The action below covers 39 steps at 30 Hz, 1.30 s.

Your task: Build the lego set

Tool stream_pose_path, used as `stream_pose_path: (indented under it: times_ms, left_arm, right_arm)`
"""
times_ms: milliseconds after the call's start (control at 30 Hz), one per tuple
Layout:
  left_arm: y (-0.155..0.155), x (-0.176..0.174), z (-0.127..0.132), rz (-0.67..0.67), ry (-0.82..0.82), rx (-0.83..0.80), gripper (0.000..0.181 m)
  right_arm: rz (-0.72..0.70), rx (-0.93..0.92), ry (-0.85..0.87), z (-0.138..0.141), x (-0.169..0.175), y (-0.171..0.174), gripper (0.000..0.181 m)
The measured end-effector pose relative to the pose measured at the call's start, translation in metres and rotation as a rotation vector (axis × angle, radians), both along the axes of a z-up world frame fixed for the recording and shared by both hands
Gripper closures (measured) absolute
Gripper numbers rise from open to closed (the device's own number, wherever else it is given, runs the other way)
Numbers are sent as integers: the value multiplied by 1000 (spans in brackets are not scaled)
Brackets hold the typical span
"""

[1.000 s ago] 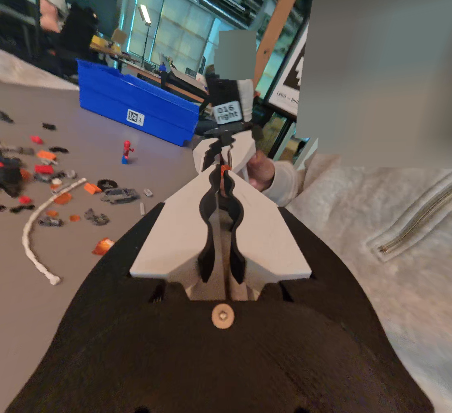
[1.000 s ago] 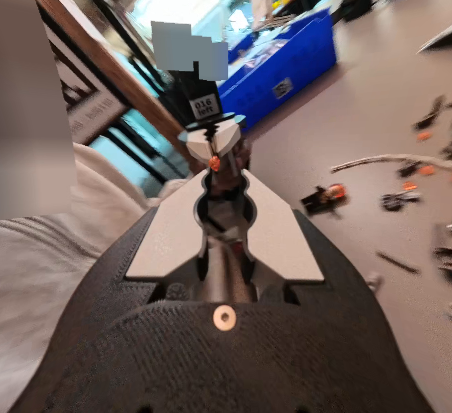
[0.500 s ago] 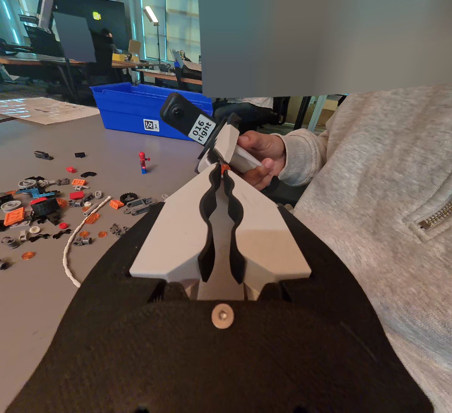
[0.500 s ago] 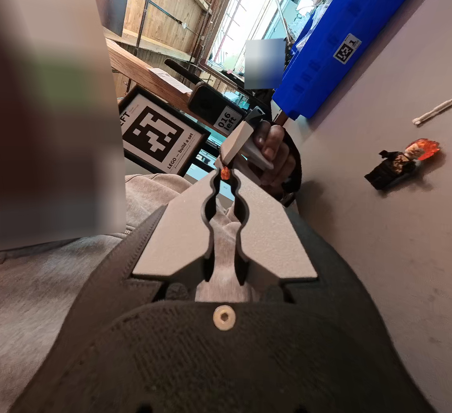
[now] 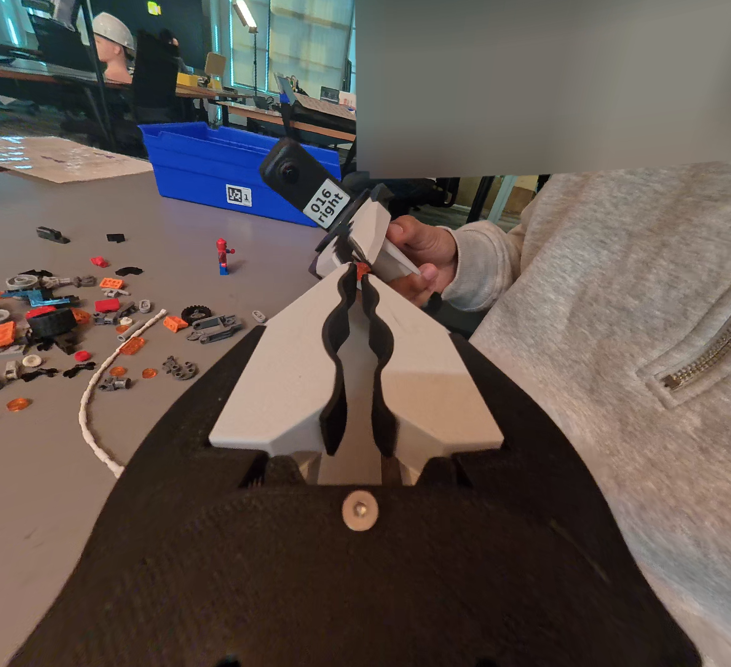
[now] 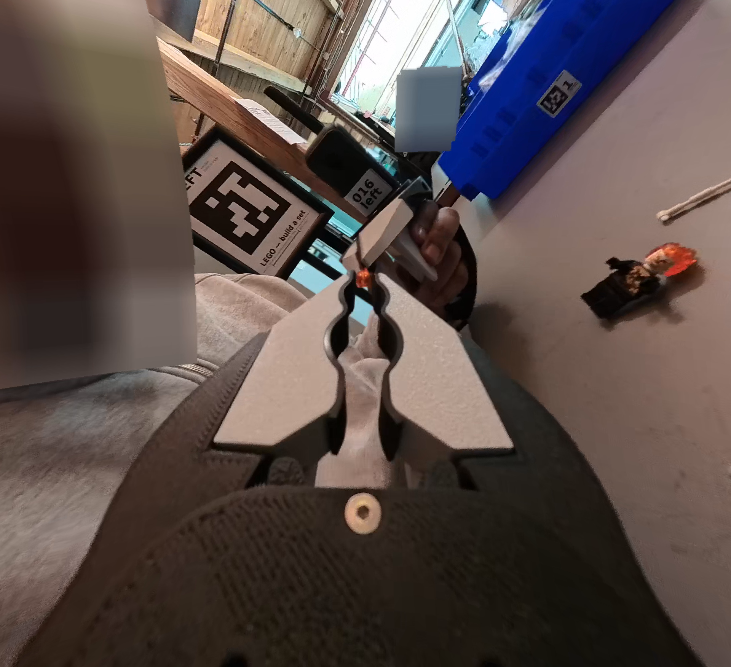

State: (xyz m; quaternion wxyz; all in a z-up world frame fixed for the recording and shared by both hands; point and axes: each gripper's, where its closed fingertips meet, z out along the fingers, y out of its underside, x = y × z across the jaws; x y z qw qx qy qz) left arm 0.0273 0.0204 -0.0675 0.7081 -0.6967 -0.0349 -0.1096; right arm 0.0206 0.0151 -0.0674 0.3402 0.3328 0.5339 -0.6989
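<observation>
A: Small orange piece [image 5: 362, 269] sits right at the meeting tips of both your grippers, held up above the table edge, close to your grey sweatshirt [image 5: 617, 331]. Same piece [image 6: 362, 278] in the right wrist view.

B: Who's holding it?

A: Your left gripper [image 5: 357, 272] has its jaws nearly together, tips pinching the piece. Right wrist view shows that gripper [image 6: 358, 258] from outside, the piece poking out of its tips. Your right gripper [image 6: 364, 279] has a narrow gap at its tips with the piece in it; can't tell if it grips.

B: Left view on the right one?

A: It shows it [image 5: 348, 260] tilted in from above, your hand [image 5: 421, 252] on its handle; tips hidden.

B: Table?

A: Only the left view gets the loose parts pile [image 5: 59, 316], white segmented cord [image 5: 95, 383], red-and-blue minifigure [image 5: 222, 256] standing. Only the right view shows a dark minifigure with an orange flame head [image 6: 641, 280] lying flat, plus a framed marker sign [image 6: 253, 209]. Blue bin [image 5: 213, 169] in both [image 6: 553, 67].
</observation>
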Motion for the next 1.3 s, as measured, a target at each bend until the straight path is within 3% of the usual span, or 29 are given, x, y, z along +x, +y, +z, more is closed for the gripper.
stream_pose_path:
  times_ms: [33,200,300,433,500,700,767,867,933,1100,1300]
  left_arm:
    - [0,0,0,4,-13,0,181]
    - [-5,-27,-7,164,-147,-74,181]
    - [-18,-63,-43,429,-300,-276,169]
    - [-23,-69,-88,549,-238,-598,176]
    - [-18,-67,-97,559,-207,-695,179]
    - [-11,-65,-110,563,-277,-798,143]
    - [-13,-70,-118,589,-278,-840,144]
    - [-9,-76,-122,627,-249,-875,152]
    - [-10,-80,-124,650,-217,-913,161]
    - [-7,-81,-124,637,-232,-910,171]
    - [-2,-78,-123,579,-278,-824,173]
  right_arm:
    - [-19,9,25,1,-2,1,175]
    - [-213,144,191,-7,-23,19,176]
    - [-320,239,274,-14,-35,33,175]
    - [-410,403,394,-30,-45,40,175]
    - [-434,432,418,-31,-47,40,175]
    - [-529,410,476,-20,-50,53,176]
    - [-602,449,575,-15,-49,60,175]
    - [-740,696,871,-15,-46,67,175]
    - [-768,762,964,-15,-43,65,175]
    - [-768,640,918,-9,-38,64,175]
    - [-757,636,924,-9,-36,61,175]
